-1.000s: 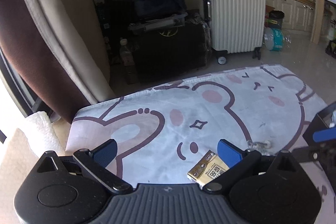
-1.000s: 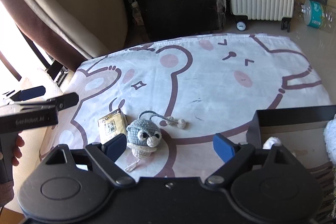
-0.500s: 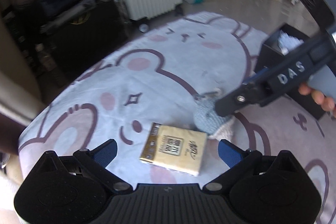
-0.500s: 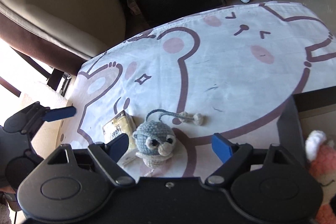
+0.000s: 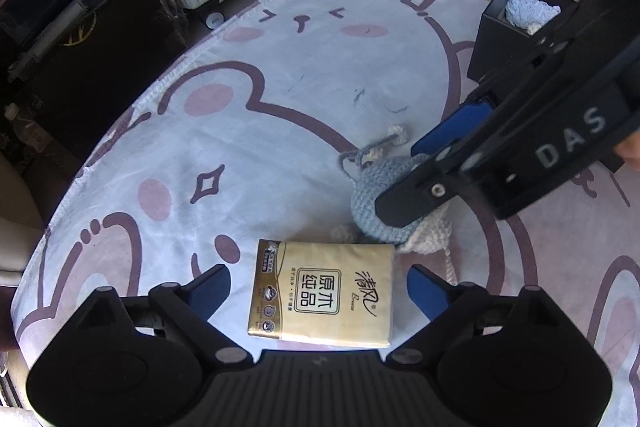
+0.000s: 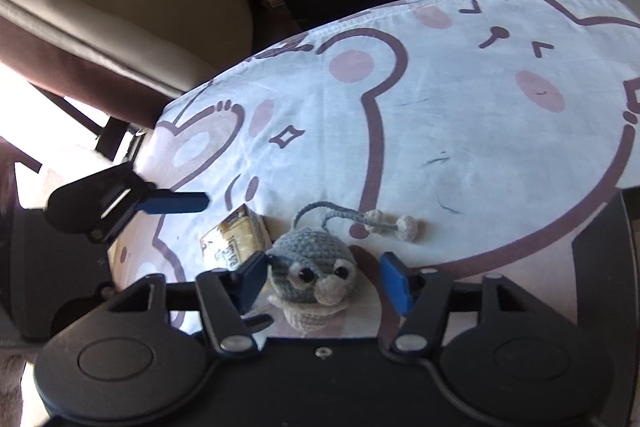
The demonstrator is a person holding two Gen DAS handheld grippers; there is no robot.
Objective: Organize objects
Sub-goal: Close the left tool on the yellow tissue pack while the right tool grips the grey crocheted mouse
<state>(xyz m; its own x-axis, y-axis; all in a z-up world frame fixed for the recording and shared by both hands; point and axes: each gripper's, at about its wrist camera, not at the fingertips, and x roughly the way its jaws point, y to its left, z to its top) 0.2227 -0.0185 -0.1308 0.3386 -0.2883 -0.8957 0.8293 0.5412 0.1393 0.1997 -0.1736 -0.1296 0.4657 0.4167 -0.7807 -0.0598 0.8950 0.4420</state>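
Both tongs were matte black plastic, each with two round housings, silver pivot screws and linked arms ending in blue pads. The left tongs had a ribbed panel at the near edge. The right tongs bore the white letters "DAS" on their side.

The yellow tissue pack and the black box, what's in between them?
A grey crochet mouse, with the right gripper closing around it, seen in the left wrist view.
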